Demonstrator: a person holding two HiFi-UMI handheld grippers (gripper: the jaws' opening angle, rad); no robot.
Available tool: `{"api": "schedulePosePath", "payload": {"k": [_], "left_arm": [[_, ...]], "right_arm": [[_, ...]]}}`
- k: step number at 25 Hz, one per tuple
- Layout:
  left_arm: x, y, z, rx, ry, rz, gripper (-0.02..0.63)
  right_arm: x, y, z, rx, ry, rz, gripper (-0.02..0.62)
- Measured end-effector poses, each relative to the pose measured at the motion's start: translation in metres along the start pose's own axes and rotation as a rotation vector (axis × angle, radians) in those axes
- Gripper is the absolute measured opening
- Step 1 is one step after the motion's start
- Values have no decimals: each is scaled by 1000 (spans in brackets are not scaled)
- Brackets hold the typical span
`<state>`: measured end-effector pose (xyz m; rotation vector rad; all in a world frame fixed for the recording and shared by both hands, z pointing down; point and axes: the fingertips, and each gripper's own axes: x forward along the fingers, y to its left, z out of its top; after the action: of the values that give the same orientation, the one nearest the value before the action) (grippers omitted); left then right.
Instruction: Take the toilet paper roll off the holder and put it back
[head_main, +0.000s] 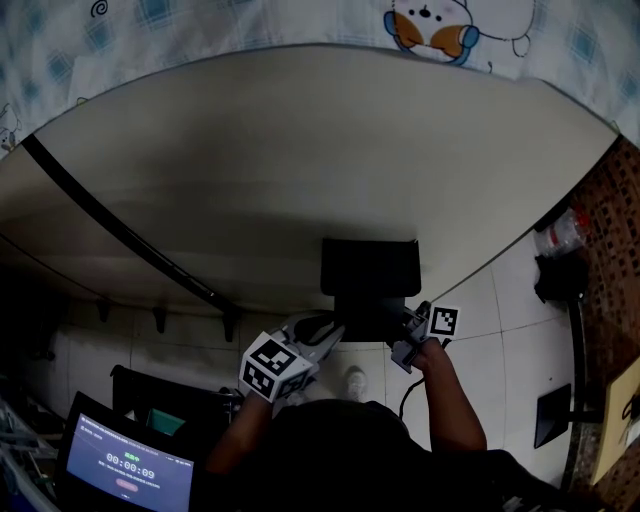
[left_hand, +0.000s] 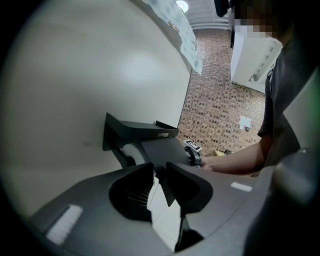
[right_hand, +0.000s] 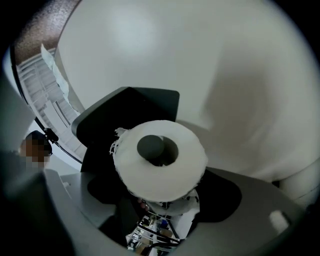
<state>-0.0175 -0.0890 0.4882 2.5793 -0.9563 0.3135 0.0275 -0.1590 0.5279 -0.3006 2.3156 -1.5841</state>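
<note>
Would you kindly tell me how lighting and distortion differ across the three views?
Head view: heavy fisheye bows the wall, and the holder is a black block. Left gripper view: bright wall, with the left gripper silhouetted, closed on the holder's flap. Right gripper view: the toilet paper roll is bright and sharp in the right gripper; corners vignette black.

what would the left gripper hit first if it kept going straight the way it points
The black cover flap: its corner already sits between the jaws of the left gripper, which look closed on it. Beyond it probably comes the white wall, though depth is unclear.
</note>
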Motion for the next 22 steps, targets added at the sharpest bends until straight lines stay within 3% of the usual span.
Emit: {"api": "schedulePosePath", "payload": {"k": [5,8,11,13,16,17,20,22], "left_arm": [[2,2,-3,-15,-5,10,97],[3,6,-3,1,-6,24,91],[4,9,-4,-4,-4,29,83],[5,14,-5,0,-6,55,78],[6,17,-5,-26,-34,75,72],[7,17,-5,-46,-46,76,69],[10,23,-4,-85,-72,92,78],[13,26,-4,-86,-82,104,86]], "right_arm": [[-18,-6,13,28,-77,-14,472],[-39,-3,32,86,-192,28,483],[-64,-6,53,54,-268,1,482],[-79,0,66,-4,-323,-29,444],[-102,20,82,-105,-459,-58,268],[-105,29,84,-144,-480,-57,245],[-99,53,82,-313,-441,-98,245],[-97,65,85,-498,-407,-207,245]]}}
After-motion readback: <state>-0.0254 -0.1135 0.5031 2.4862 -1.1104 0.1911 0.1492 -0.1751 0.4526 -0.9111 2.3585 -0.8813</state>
